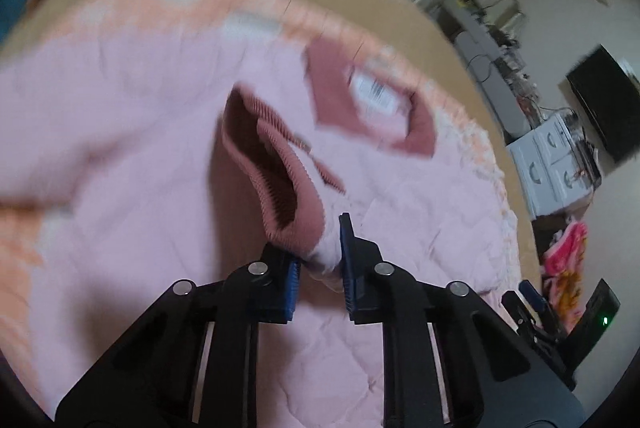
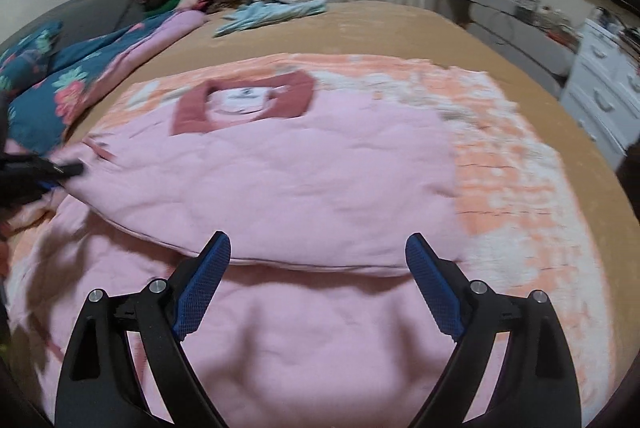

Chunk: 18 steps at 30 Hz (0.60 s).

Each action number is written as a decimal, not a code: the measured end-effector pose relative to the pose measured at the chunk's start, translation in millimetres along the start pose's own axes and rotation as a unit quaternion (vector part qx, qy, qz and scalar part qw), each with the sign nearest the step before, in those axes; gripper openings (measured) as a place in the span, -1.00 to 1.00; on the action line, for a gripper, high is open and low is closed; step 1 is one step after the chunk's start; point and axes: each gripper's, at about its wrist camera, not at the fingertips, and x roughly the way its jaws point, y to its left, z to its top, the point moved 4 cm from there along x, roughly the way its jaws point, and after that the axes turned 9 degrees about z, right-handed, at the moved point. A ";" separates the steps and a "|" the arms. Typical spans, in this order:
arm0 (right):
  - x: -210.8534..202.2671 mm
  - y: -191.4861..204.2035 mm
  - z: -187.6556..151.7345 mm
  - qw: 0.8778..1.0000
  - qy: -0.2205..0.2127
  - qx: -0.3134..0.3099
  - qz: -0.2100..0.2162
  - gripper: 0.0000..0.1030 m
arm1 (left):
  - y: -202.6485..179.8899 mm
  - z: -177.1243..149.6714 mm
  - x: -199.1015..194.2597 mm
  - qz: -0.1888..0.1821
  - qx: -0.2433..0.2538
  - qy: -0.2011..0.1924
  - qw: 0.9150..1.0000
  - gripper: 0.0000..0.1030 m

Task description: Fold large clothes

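Bedroom: bed (image 2: 380, 23) with tan cover, peach-white blanket (image 2: 516, 163) on top. Pink sweatshirt (image 2: 280, 179) lies on blanket, bottom apparently folded up once; sleeves remain. Left tongs (image 1: 320, 260) clenched on ribbed cuff (image 1: 280, 187). Right tongs (image 2: 318, 284) released, hovering over fold. Neck label (image 1: 374, 93) blurred, unreadable.

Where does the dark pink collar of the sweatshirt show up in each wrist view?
Left wrist view: the collar sits right of centre in the upper half, blurred, with a white label inside it.
Right wrist view: the collar lies upper left of centre, at the garment's far end.
Shared landmark: the white drawer unit, at the right edge in both.
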 end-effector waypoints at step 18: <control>59.9 -2.1 20.8 0.997 0.053 0.043 0.022 0.72 | 41.5 -23.5 43.0 0.085 0.053 0.030 0.994 -0.64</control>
